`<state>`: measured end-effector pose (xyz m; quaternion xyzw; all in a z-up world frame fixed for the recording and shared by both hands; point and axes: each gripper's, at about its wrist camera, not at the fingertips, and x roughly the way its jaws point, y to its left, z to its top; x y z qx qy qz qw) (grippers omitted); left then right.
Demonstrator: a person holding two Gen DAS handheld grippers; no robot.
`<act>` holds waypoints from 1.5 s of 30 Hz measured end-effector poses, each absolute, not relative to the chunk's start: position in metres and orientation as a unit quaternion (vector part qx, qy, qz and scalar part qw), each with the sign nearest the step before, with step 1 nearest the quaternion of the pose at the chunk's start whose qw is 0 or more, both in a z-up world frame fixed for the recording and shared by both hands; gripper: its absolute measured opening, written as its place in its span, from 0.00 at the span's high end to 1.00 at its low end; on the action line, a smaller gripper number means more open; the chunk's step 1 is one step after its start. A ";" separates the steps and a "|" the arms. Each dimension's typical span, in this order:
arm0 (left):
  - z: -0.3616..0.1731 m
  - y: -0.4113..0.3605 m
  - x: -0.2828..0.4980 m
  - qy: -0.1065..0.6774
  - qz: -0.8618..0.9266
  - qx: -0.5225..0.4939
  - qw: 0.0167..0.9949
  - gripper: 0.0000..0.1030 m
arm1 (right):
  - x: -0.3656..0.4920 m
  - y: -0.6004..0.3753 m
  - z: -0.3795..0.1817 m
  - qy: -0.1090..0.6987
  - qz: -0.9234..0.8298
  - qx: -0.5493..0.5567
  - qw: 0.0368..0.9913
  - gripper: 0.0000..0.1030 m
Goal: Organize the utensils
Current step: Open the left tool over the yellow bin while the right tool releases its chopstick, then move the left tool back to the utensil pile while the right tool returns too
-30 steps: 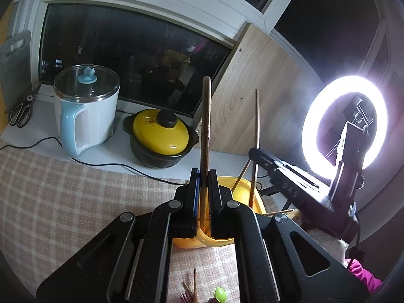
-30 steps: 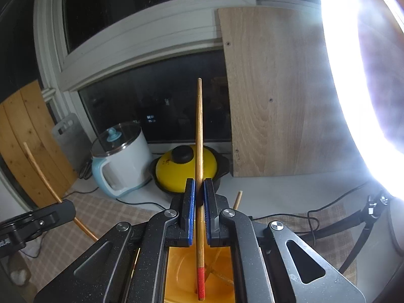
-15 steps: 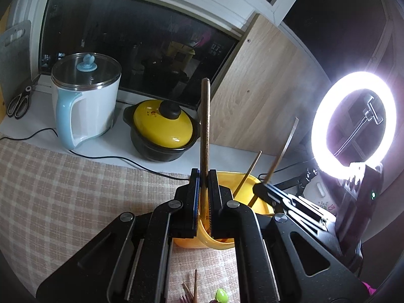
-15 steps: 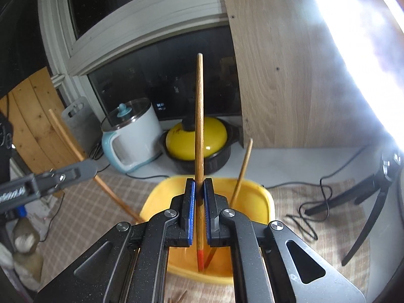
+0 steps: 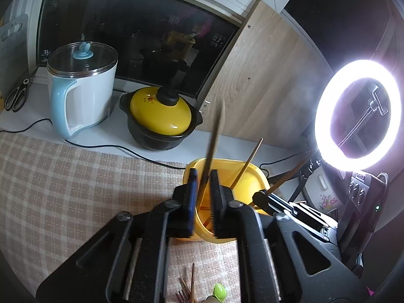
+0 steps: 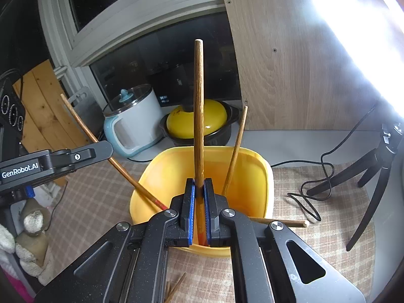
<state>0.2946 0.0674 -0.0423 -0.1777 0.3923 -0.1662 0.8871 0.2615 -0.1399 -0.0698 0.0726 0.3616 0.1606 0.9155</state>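
A yellow plastic bin point(image 5: 252, 176) point(image 6: 255, 174) stands on the checked cloth. My left gripper point(image 5: 203, 176) is over its near rim with jaws apart; a blurred wooden chopstick point(image 5: 214, 136) leans loose between them, its lower end in the bin. In the right wrist view that chopstick point(image 6: 83, 123) slants into the bin past the left gripper point(image 6: 101, 149). My right gripper point(image 6: 199, 186) is shut on an upright red-tipped chopstick point(image 6: 198, 106) over the bin. It also shows in the left wrist view point(image 5: 257, 197). Another chopstick point(image 6: 236, 149) leans inside the bin.
A white-and-blue electric pot point(image 5: 80, 88) and a yellow-lidded black pot point(image 5: 161, 118) stand behind on the sill. A ring light point(image 5: 358, 116) on a tripod point(image 6: 373, 166) stands right, with a cable point(image 6: 315, 181). Loose utensils point(image 5: 192, 290) lie on the cloth below. Another chopstick point(image 6: 280, 222) lies beside the bin.
My left gripper has opened and its chopstick has tipped loose into the bin. Both grippers have come lower and closer to the bin. The right still grips its chopstick.
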 end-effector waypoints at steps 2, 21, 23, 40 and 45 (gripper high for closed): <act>-0.041 0.069 0.290 0.390 -0.165 -0.181 0.888 0.61 | 0.260 -0.140 -0.069 0.363 0.161 0.070 0.915 0.76; -0.029 0.094 0.234 0.366 -0.132 -0.180 0.903 0.60 | 0.201 -0.177 -0.053 0.340 0.184 0.098 0.917 0.48; -0.029 0.095 0.225 0.365 -0.127 -0.176 0.905 0.60 | 0.191 -0.184 -0.053 0.333 0.192 0.107 0.917 0.48; -0.087 0.118 0.151 0.428 -0.093 -0.228 0.870 0.60 | 0.152 -0.229 -0.115 0.414 0.207 0.158 0.872 0.48; -0.115 0.114 0.132 0.456 -0.090 -0.243 0.851 0.60 | 0.142 -0.226 -0.142 0.454 0.223 0.169 0.846 0.48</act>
